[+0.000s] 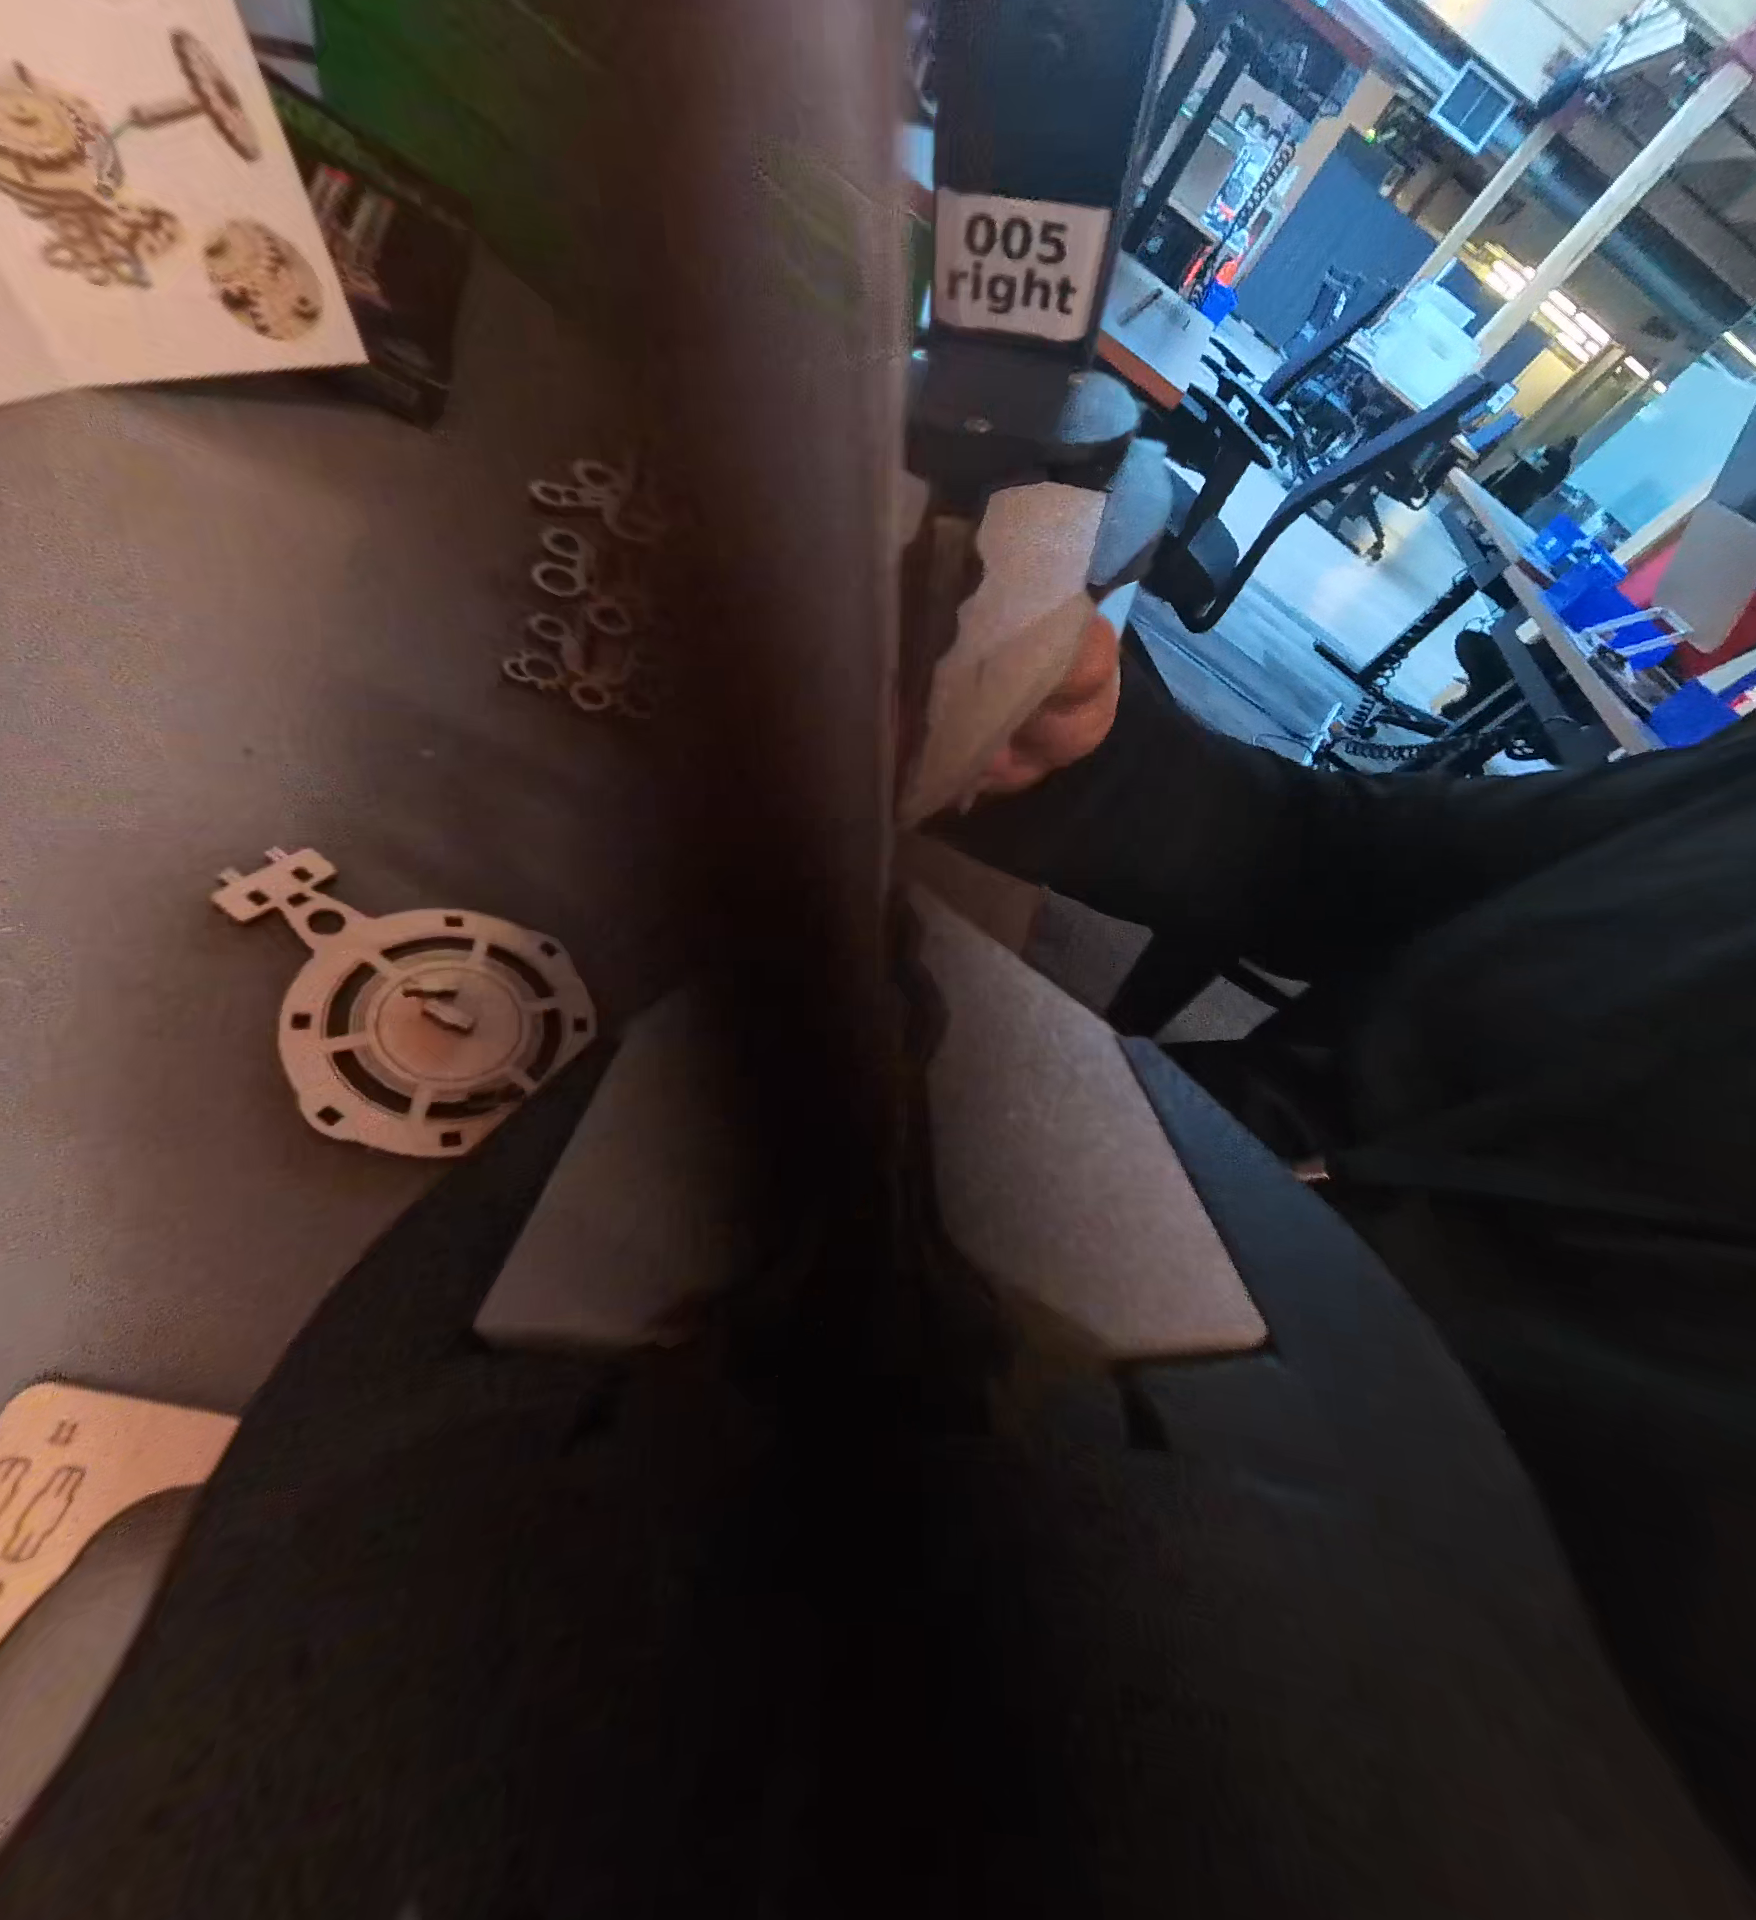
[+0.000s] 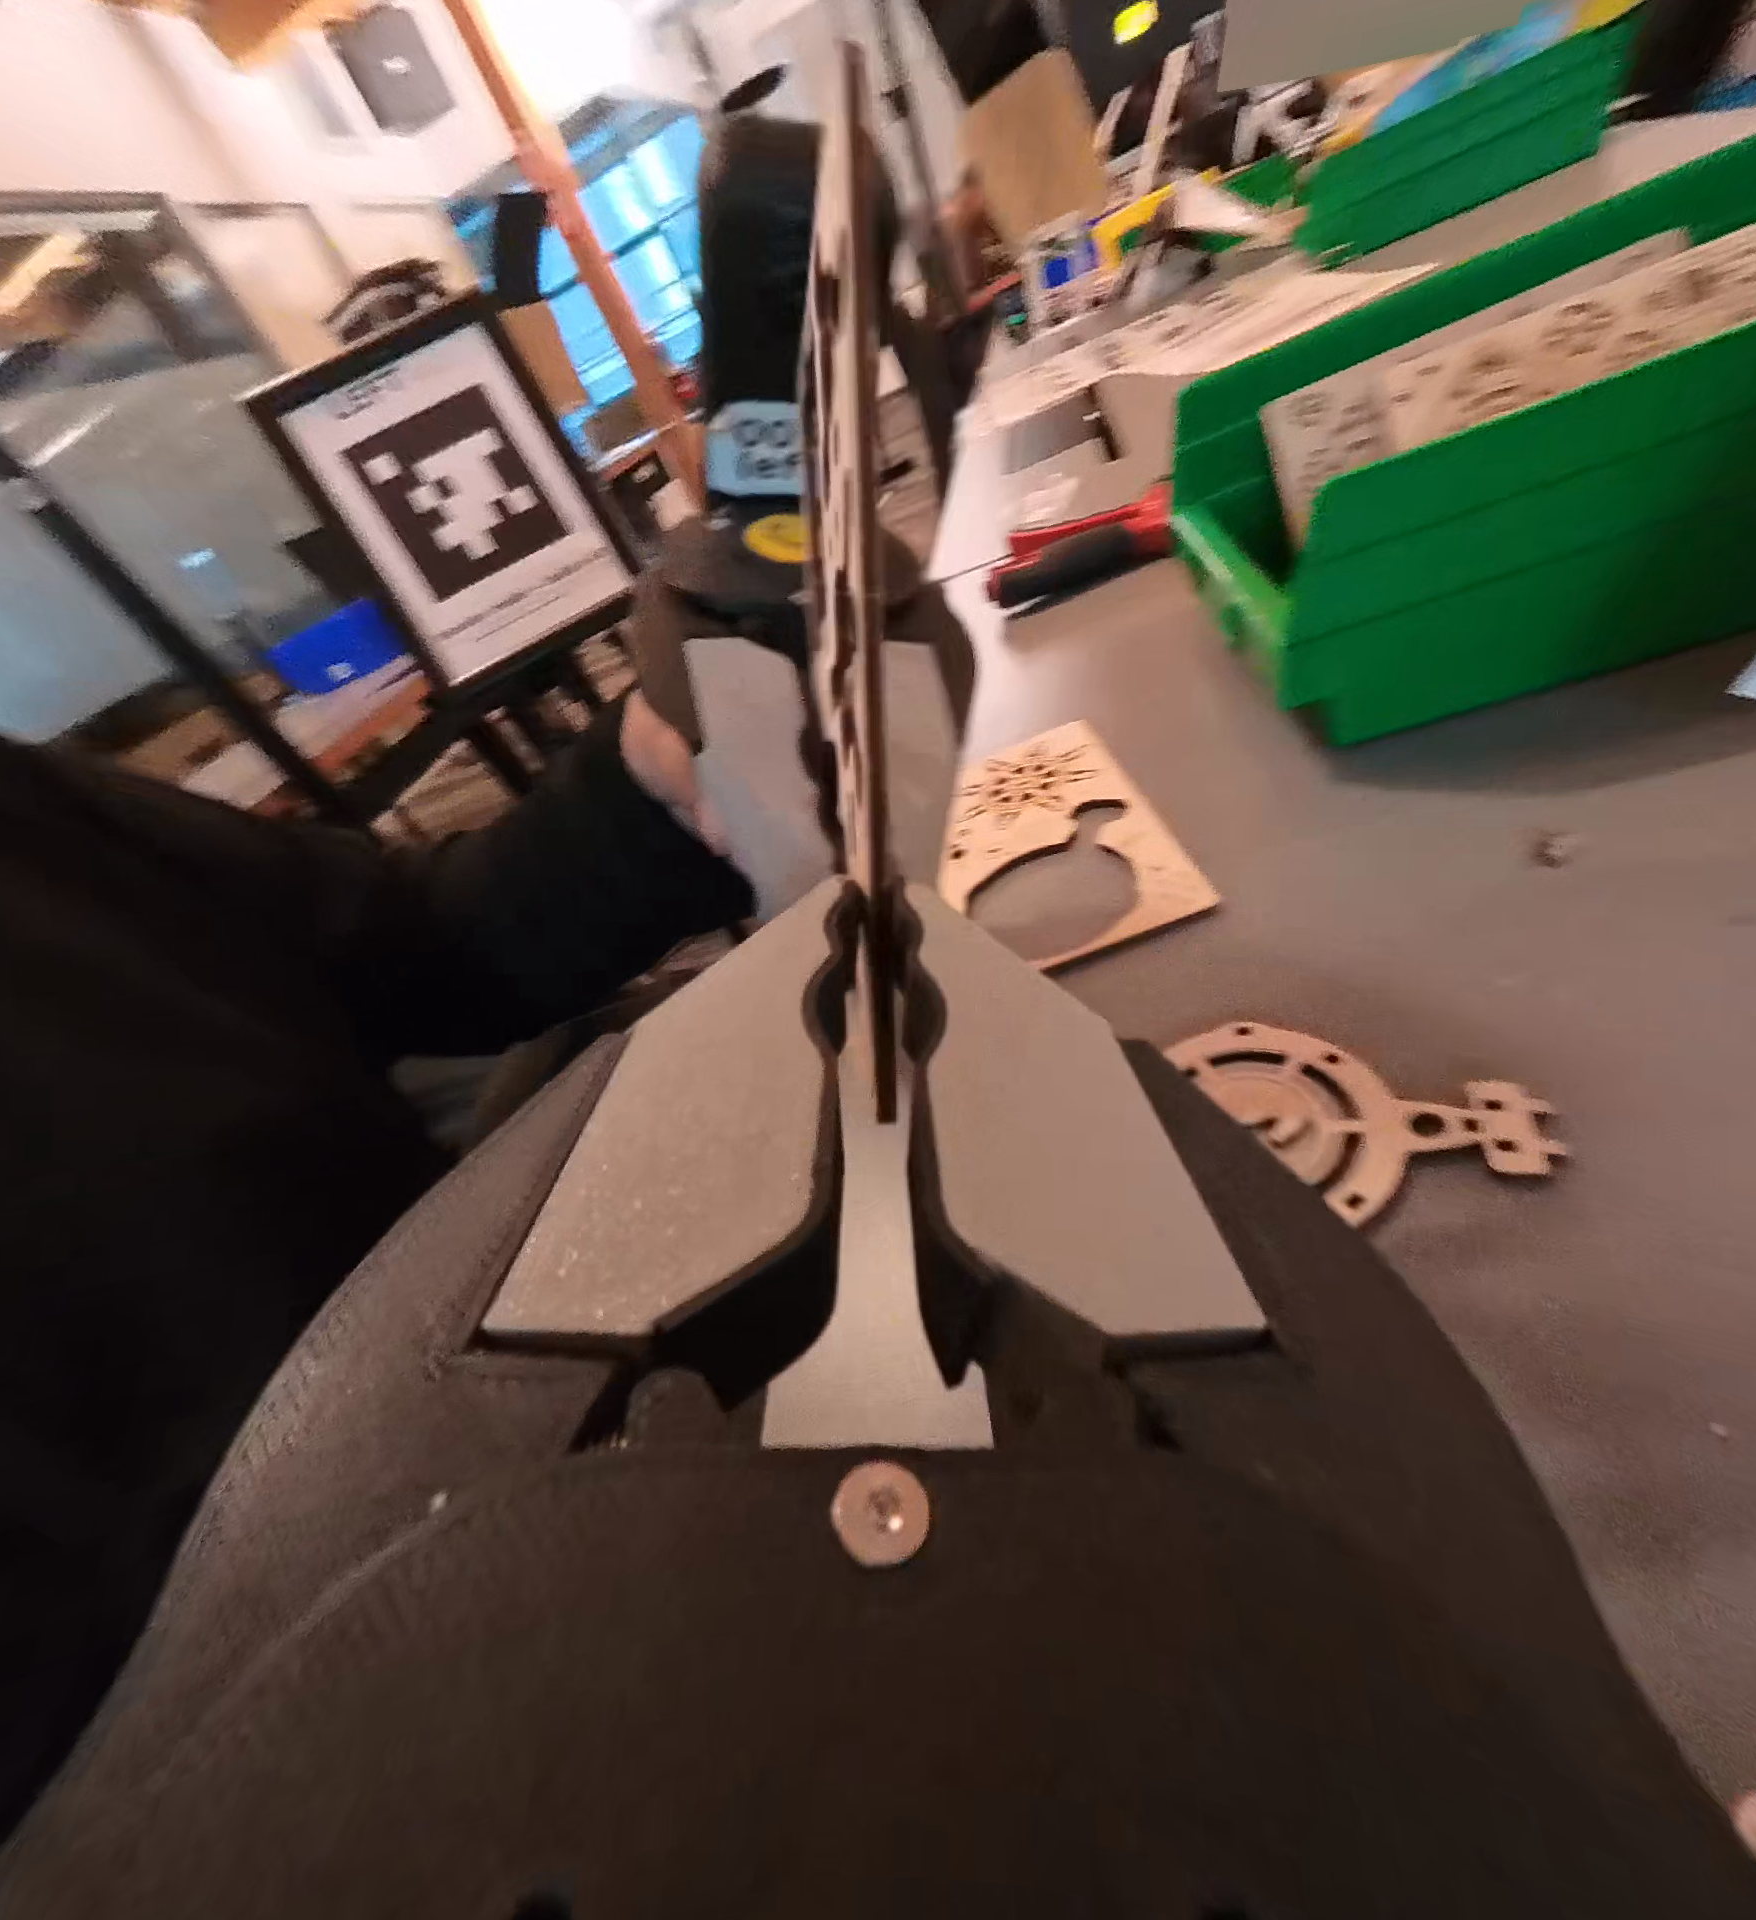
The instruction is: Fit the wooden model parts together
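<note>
Both grippers hold one thin wooden part sheet (image 2: 846, 436) upright and edge-on between them. My right gripper (image 2: 872, 896) is shut on its near edge. My left gripper (image 1: 812, 966) is shut on the same sheet, which shows as a dark blurred band (image 1: 780, 520) close to the lens. The right gripper's pads (image 1: 1025, 582) clamp the far side there, and the left gripper's pads (image 2: 744, 727) clamp the far side in the right wrist view. A round wooden frame part with a stem (image 1: 406, 1023) (image 2: 1357, 1122) lies flat on the grey table.
Several small wooden rings (image 1: 583, 592) lie on the table. An instruction sheet (image 1: 105, 197) lies at the far left, a punched wooden sheet (image 1: 12, 1507) near the left gripper, another cut-out sheet (image 2: 1071, 852), green bins (image 2: 1528, 582) with sheets, and a red-black tool (image 2: 1082, 551). Left and right tips are no more than a few centimetres apart.
</note>
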A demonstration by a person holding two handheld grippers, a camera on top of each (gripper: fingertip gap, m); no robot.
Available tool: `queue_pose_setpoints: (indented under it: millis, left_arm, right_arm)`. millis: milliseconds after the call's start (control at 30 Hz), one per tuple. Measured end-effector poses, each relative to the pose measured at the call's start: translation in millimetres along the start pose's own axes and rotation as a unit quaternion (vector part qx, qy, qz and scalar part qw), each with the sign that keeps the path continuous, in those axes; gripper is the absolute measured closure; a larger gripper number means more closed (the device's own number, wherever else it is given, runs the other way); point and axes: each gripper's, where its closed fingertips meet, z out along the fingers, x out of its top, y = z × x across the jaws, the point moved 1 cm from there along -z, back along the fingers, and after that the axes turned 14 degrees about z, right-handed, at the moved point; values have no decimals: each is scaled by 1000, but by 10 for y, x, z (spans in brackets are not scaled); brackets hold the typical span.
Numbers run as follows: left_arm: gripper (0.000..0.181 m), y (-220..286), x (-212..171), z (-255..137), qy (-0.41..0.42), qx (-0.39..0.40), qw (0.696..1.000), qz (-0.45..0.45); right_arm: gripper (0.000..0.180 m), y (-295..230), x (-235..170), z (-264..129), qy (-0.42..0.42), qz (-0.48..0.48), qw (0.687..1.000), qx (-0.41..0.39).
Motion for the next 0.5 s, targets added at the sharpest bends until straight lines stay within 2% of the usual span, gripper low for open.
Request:
queue_pose_setpoints:
  millis: [33,133,267,333,500]
  left_arm:
    - [169,-6,-1,-13,3,2,1000,-5]
    - [140,-69,-42,-115,8,23,999,-23]
    - [137,-274,-215,-497,-8,113,993,-17]
    - [138,-390,-348,-741,-34,176,984,-3]
    - [139,-547,-796,-1197,-143,286,947,36]
  right_arm:
    - [180,-27,6,-2,0,-11,1000,-3]
    - [180,-26,129,-84,32,-35,998,-48]
    - [180,4,503,-405,120,-8,988,-101]
    - [180,5,610,-479,137,8,985,-107]
    - [180,128,551,-204,108,48,988,-96]
